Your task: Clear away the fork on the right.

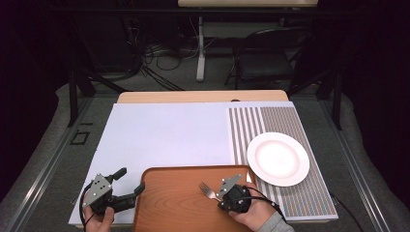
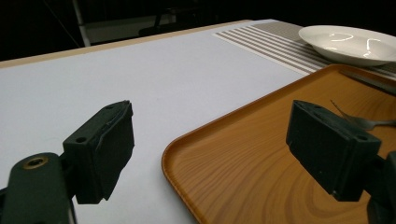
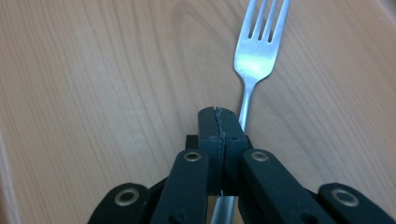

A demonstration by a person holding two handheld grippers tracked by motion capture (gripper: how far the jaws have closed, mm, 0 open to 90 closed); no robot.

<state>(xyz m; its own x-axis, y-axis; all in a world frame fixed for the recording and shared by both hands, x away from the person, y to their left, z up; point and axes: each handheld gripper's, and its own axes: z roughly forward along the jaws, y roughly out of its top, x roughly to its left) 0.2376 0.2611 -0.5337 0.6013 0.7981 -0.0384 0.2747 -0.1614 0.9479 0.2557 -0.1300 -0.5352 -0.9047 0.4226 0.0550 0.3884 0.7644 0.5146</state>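
Right gripper (image 3: 219, 116), jaws clamped on the fork (image 3: 254, 51) over the tray (image 1: 169, 203); left gripper (image 2: 210, 149) open at the tray's left edge. Next, probably: carry the fork right, beside the plate (image 1: 278, 159).

Fork (image 3: 256, 56) looks like shiny brushed metal, tray (image 1: 169, 203) is smooth wood-grain laminate, plate (image 1: 278, 159) glossy white ceramic, and both claws' pads (image 2: 105, 149) are matt black plastic.
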